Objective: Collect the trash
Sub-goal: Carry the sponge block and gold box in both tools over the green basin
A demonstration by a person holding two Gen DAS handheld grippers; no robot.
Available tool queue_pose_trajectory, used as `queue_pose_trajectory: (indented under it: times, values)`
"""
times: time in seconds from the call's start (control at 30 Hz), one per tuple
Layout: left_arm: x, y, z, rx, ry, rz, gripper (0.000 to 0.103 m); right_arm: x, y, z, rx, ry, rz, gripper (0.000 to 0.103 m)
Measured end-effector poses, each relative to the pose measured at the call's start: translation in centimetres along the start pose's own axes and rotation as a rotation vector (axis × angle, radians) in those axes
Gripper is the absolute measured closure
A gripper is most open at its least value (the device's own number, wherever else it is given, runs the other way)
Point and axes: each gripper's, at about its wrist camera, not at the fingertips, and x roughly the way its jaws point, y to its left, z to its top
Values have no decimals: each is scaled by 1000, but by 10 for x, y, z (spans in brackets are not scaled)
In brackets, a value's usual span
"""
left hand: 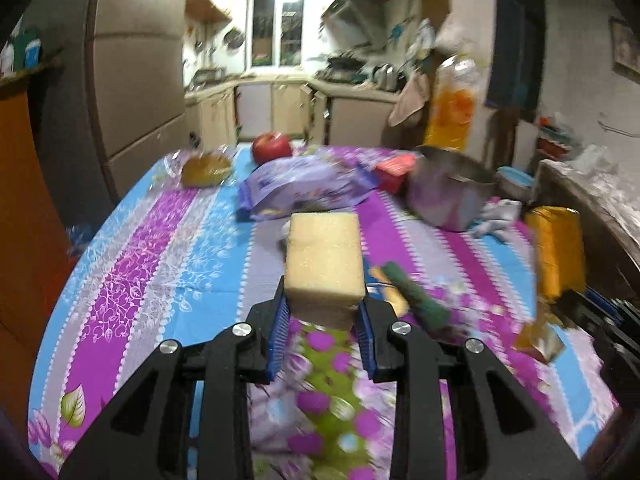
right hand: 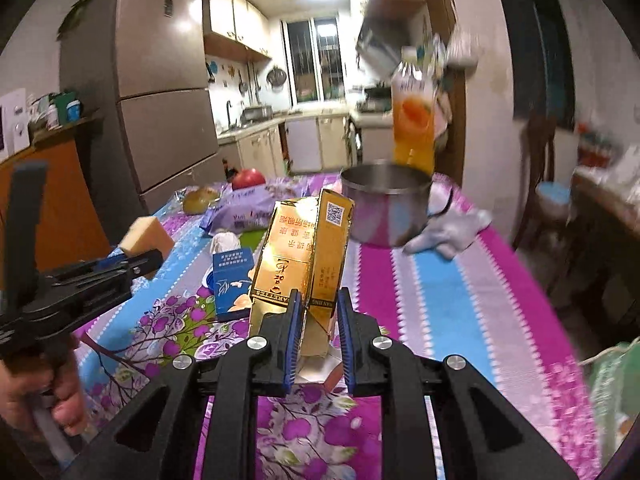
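In the right wrist view, the right gripper [right hand: 318,312] sits nearest the lens, its blue-padded jaws clamped narrowly on the lower end of a gold cigarette carton [right hand: 304,256], which stands up between them, crumpled at the base and lifted clear of the flowered tablecloth [right hand: 460,300]. In the left wrist view, the left gripper [left hand: 323,308] pinches a yellow sponge block [left hand: 325,264] between its pads, also held above the cloth. Both pieces of trash are therefore already in hand, and the step under way looks like the carry after pick-up.

More litter is left on the table: a blue cigarette pack [right hand: 232,284] lying flat just left of the carton, a crumpled white wad [right hand: 225,242] behind it, and a purple snack bag [left hand: 308,188] further back. An apple [left hand: 272,147], a steel pot [right hand: 386,204] and an orange juice bottle [right hand: 414,120] stand near the far edge.

No bin shows in either view. The next move probably calls for finding one, bringing each load over its mouth, and opening the jaws only there. The thin carton may slip or fold further if swung quickly.
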Motion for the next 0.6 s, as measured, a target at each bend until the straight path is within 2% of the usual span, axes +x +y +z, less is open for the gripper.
queue_pose_trajectory:
  times: [0.23, 0.6]
  values:
    - [-54, -30, -13, 36, -83, -36, 75, -48, 5, -11, -49, -80, -61, 84]
    - [-79, -56, -36, 45, -94, -42, 74, -97, 0, -21, -50, -120, -51, 84]
